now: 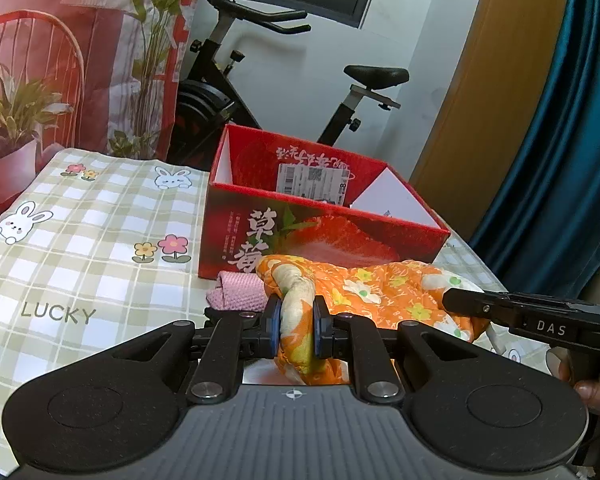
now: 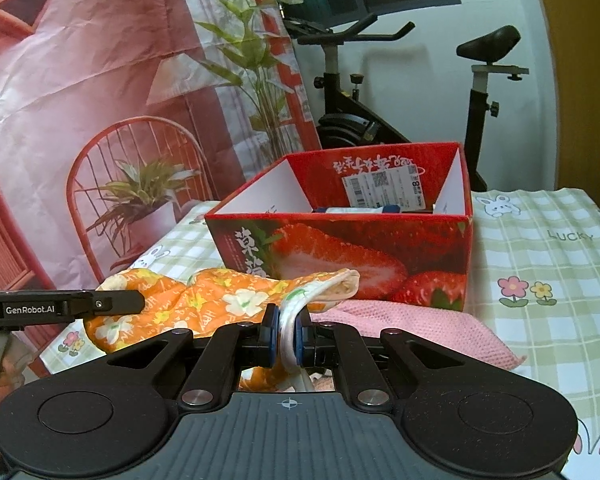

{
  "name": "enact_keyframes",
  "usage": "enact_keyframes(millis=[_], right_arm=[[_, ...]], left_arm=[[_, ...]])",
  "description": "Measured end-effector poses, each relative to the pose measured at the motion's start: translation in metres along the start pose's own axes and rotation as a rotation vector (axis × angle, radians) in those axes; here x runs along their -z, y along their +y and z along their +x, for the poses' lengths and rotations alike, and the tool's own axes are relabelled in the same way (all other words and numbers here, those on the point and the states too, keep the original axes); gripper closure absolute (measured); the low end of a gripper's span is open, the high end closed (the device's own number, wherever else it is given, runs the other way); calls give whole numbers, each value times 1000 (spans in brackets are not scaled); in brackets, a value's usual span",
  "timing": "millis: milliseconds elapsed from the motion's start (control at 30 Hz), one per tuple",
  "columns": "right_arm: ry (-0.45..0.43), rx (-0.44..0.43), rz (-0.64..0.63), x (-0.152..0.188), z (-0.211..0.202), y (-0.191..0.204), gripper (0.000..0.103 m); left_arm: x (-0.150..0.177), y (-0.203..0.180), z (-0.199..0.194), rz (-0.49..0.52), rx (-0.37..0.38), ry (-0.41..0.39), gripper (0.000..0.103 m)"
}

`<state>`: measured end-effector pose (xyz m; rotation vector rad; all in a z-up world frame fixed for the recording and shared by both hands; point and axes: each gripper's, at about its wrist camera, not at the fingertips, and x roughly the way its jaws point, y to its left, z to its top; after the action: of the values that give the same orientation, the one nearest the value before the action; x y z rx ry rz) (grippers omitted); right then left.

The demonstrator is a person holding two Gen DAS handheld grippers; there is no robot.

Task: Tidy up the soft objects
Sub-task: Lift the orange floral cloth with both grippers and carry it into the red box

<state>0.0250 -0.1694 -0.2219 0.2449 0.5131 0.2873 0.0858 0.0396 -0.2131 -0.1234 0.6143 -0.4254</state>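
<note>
both grippers clamping the orange floral cloth (image 1: 384, 292), one at each end: left gripper (image 1: 296, 330) pinching a bunched fold, right gripper (image 2: 286, 336) pinching the white hem. cloth hanging between them just in front of the strawberry box (image 2: 352, 256), over the pink towel (image 2: 412, 328) lying on the checked tablecloth (image 1: 92, 240)

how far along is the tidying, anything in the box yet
Something blue and white already lies in the strawberry box, though what it is can't be told. In hand: the orange floral cloth, pinched by the left gripper and the right gripper at two spots, in front of the box. Left: the pink cloth still lies on the checked tablecloth.
</note>
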Motion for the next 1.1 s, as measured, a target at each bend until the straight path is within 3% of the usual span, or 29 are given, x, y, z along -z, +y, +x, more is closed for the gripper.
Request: enact_keyframes(millis=[300,567,900,1100], right_arm=[[-99,-43,-41,-39,-11,5,95],[-139,-24,-95,-92,10,-11,95],[-61,27,-76,-134,77,-52,96],[22,74,-44,-147,122,-77,96]], left_arm=[[-36,-4,-18,39,21,-101,87],[-84,-7,15,66,26,-128,87],[-127,-3,82,56,25,-78,87],[-143,-5,131,61,18,-5,87]])
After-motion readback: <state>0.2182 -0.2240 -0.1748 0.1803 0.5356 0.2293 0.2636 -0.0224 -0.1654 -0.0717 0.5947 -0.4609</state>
